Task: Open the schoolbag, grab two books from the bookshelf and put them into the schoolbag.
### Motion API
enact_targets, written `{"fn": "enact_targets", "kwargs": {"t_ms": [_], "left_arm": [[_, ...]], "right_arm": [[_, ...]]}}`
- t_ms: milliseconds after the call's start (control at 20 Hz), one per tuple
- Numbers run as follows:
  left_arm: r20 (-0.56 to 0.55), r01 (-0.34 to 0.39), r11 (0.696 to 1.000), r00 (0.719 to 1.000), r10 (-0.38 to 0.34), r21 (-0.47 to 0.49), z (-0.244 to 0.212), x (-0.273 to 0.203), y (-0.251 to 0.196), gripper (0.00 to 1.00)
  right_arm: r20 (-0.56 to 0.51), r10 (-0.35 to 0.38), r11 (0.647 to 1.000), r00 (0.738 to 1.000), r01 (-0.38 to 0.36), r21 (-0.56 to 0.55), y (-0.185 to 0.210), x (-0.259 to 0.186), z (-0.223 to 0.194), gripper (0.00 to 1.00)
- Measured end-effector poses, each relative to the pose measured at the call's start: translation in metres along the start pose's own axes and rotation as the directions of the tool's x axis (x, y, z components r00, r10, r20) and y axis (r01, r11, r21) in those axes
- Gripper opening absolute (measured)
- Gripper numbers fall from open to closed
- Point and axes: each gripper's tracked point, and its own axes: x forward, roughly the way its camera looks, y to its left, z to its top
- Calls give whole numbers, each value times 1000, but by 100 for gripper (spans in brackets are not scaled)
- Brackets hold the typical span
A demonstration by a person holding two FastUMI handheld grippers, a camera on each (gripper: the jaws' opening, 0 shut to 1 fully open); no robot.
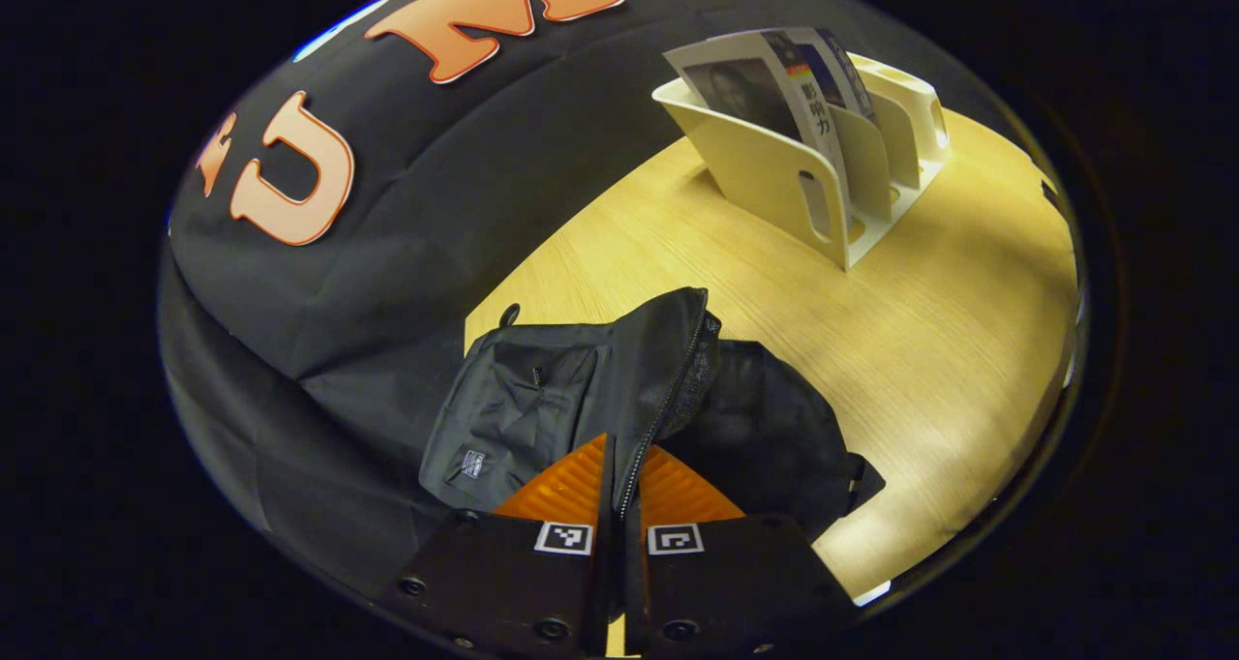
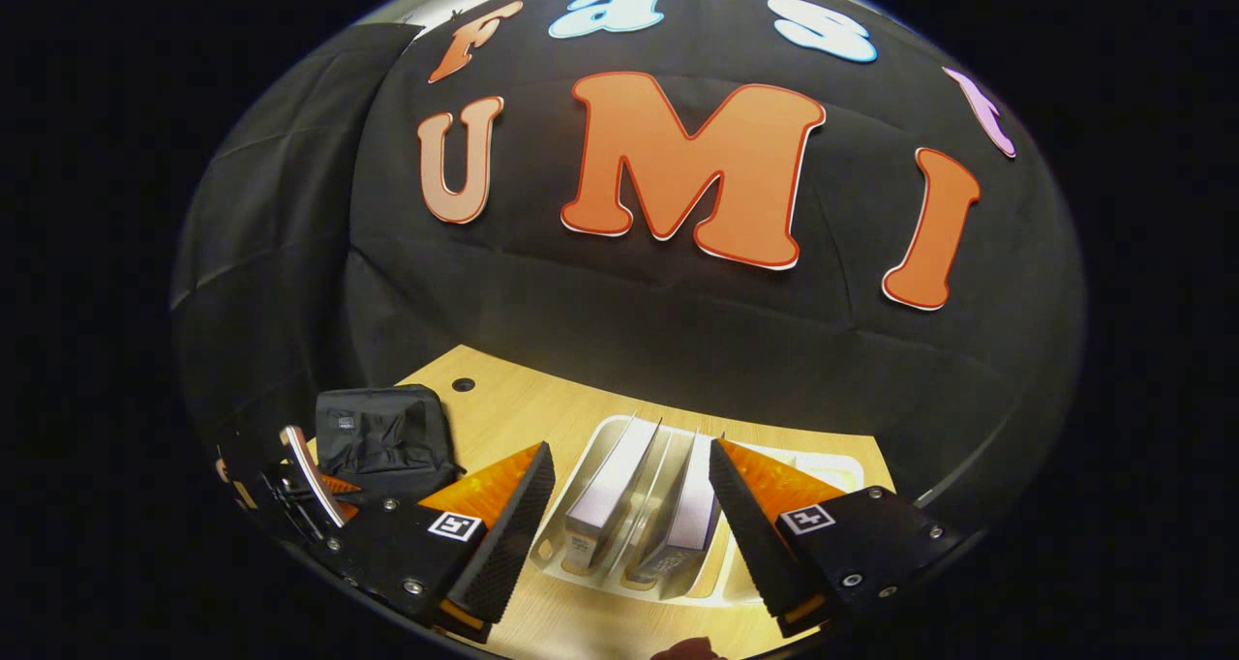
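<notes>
Left gripper view, nearest: left gripper (image 1: 619, 491), fingers clamped together on the zippered edge of the schoolbag (image 1: 542, 399), flap lifted and standing upright between them. Schoolbag black, lying on the wooden bench (image 1: 949, 350), close against the booth wall. Farther right on the bench: cream bookshelf (image 1: 774, 171) with upright dividers, books (image 1: 774, 84) leaning in its slots.

Right gripper view, nearest: right gripper (image 2: 629, 525), fingers wide apart, poised above the bookshelf (image 2: 619, 568), touching nothing. Between the fingers: two books (image 2: 610, 491) standing spine-up in neighbouring slots. Far left: schoolbag (image 2: 382, 428) on the bench (image 2: 513, 408), left gripper (image 2: 310, 486) just beside it.
</notes>
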Motion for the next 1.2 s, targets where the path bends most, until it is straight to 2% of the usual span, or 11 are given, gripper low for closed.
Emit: {"fn": "enact_targets", "kwargs": {"t_ms": [100,300,450,600,850,1100,1200], "left_arm": [[15,45,999,999,-45,-18,7,-6,11,7],[53,150,977,988,-144,-151,25,-19,31,6],[76,200,966,979,-189,-166,37,-29,52,6],[79,254,958,966,-245,-135,45,-35,66,6],[92,322,943,945,-315,-81,59,-37,92,6],[73,394,918,918,-391,-44,64,-29,110,6],[75,412,911,909,-410,-18,65,-27,117,6]], "right_arm": [[-38,-1,1000,999,1,-11,7,8,-1,96],[-169,29,1000,985,-26,18,25,29,-15,96],[-232,0,1000,973,7,29,23,44,-19,96],[-287,-20,999,958,32,38,24,57,-19,96],[-409,-4,992,912,55,112,31,79,-33,96],[-534,-4,982,846,105,159,24,90,-52,97],[-570,27,974,821,105,199,26,100,-58,97]]}}
